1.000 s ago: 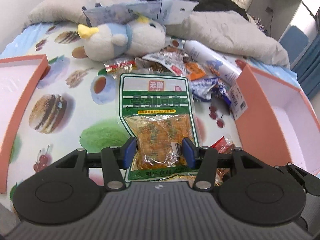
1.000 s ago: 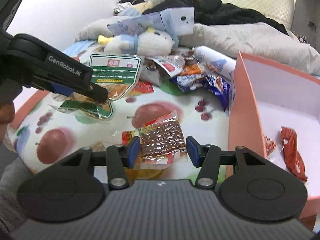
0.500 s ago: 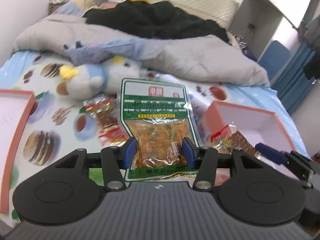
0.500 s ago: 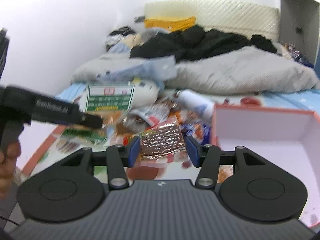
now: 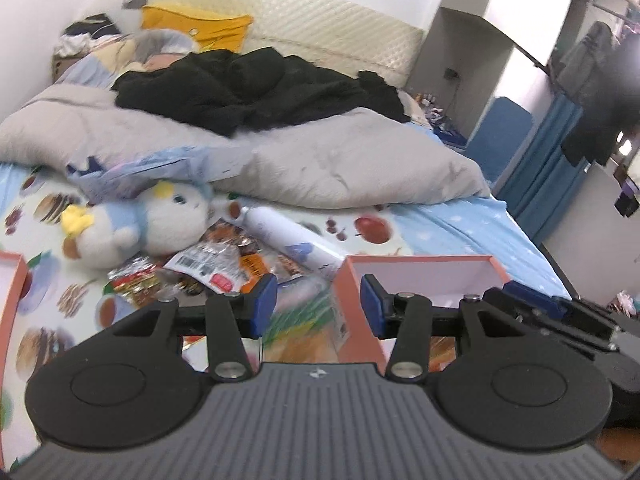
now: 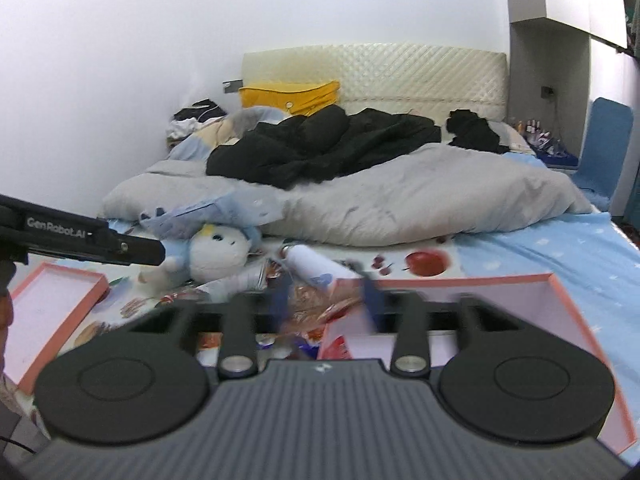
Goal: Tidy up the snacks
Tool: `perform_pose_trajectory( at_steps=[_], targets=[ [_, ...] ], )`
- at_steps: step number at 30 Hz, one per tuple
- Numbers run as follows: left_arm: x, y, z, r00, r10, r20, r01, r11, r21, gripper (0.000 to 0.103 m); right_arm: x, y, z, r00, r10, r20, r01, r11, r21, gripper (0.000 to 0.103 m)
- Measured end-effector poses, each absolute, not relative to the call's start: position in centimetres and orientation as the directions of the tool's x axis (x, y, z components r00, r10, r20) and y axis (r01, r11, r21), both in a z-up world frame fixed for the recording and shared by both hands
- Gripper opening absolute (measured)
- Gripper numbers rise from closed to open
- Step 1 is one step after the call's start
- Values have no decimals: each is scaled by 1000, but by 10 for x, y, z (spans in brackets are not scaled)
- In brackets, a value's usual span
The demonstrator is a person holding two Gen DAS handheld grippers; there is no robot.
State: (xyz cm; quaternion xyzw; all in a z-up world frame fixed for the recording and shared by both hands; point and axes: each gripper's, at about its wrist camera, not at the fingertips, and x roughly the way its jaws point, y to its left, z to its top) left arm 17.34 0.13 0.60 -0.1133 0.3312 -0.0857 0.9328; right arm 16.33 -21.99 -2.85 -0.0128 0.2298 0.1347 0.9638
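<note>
My left gripper [image 5: 313, 307] is open and holds nothing. A blurred green and orange snack bag [image 5: 298, 322] shows below and behind its jaws, apart from the pads. My right gripper [image 6: 326, 303] is motion-blurred; a shiny brown snack packet [image 6: 320, 306] sits between its fingers at the near corner of the pink box [image 6: 520, 292]. That pink box also shows in the left wrist view [image 5: 420, 268]. Several loose snack packets [image 5: 216, 268] lie on the fruit-print bedsheet between the boxes.
A second pink box shows at the left [image 6: 56, 308] [image 5: 12, 276]. A plush toy [image 5: 160, 220] and a white bottle [image 5: 288, 240] lie beside the snacks. A grey duvet [image 6: 400, 200] and black clothes [image 6: 320, 140] cover the far bed.
My left gripper has opened and let go of the green bag, which has dropped below the jaws. Both grippers have tilted up and moved toward the right pink box.
</note>
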Motion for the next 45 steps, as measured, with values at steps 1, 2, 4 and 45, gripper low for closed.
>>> perform_pose_trajectory(
  at_steps=[1, 2, 4, 45],
  targets=[
    [176, -4, 5, 760, -243, -602, 94, 959, -269, 47, 165, -223, -29, 864, 242, -442, -255, 966, 32, 28],
    [179, -9, 4, 755, -252, -605, 103, 957, -271, 47, 167, -228, -29, 866, 231, -443, -245, 969, 26, 28],
    [184, -21, -2, 743, -261, -616, 113, 957, -268, 47, 173, -237, -35, 862, 219, -457, -223, 974, 46, 29],
    [249, -41, -208, 461, -145, -875, 12, 987, -157, 92, 170, -299, -141, 749, 110, -653, -36, 991, 126, 30]
  ],
)
